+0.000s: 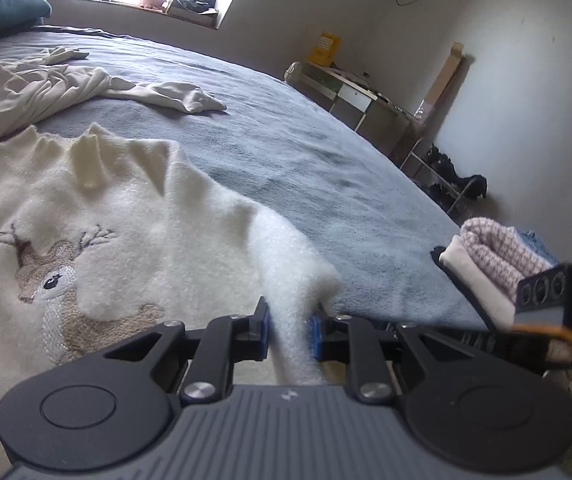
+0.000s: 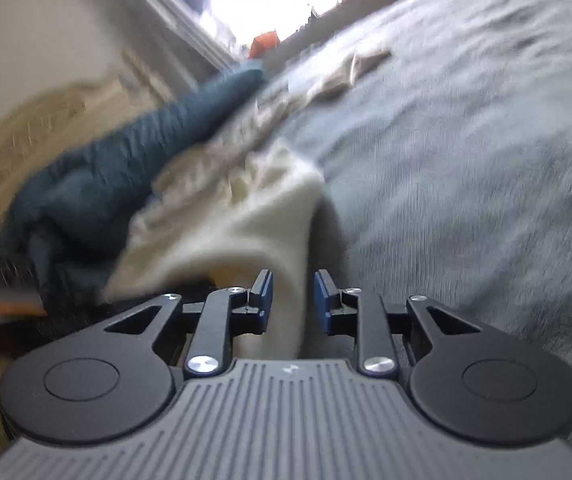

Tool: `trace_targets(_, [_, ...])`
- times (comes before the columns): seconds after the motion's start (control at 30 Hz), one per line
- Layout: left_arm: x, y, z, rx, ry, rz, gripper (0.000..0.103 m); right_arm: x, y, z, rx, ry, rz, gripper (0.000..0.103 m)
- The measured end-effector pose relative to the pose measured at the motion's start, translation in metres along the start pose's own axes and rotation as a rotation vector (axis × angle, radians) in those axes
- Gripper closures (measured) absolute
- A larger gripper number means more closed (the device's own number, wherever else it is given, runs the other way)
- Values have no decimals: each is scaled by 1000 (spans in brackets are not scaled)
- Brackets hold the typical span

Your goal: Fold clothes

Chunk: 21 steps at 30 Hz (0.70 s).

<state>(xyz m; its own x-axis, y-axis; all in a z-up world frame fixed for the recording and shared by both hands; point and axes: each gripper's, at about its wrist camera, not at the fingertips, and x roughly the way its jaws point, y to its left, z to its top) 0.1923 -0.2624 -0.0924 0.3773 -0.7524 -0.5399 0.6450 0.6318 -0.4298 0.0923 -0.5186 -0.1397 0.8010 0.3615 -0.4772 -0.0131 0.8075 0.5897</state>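
Grey bedding (image 1: 305, 168) covers a bed beneath a bright window, where a cream fleece sweater (image 1: 126, 216) with an embroidered deer (image 1: 58, 280) lies spread out ahead and to the left of the left tool (image 1: 289, 330). That tool is closed on a raised edge of the sweater, the white pile filling the gap between its blue pads. Beyond the sweater lies a beige garment (image 1: 66, 84), loosely crumpled. To the tool's right, at the bed's edge, sits a folded stack (image 1: 497, 264) topped by pink knit.

From the right wrist, blurred by motion, the right tool (image 2: 293, 300) has cream fabric (image 2: 246, 232) running between its pads; the fabric lies against the left pad with a gap at the right one, so a grip cannot be confirmed. A teal blanket (image 2: 126, 160) lies ahead to its left.
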Motion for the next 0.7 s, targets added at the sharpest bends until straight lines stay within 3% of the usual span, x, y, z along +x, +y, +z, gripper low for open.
trace_targets(0.07, [-1, 2, 0, -21, -6, -9, 83, 6, 8, -9, -75, 49, -23, 80])
trace_targets(0.17, [1, 2, -1, -35, -15, -20, 83, -1, 19, -10, -148, 24, -56, 80])
trace_targets(0.27, [-1, 1, -1, -36, -24, -31, 83, -6, 23, -4, -171, -11, -34, 80])
trace_targets(0.6, [1, -4, -2, -5, -44, -35, 83, 23, 36, 5, -277, 14, -23, 80])
trace_targets(0.7, [3, -8, -3, 0, -47, -45, 83, 23, 36, 4, -314, -10, -66, 88])
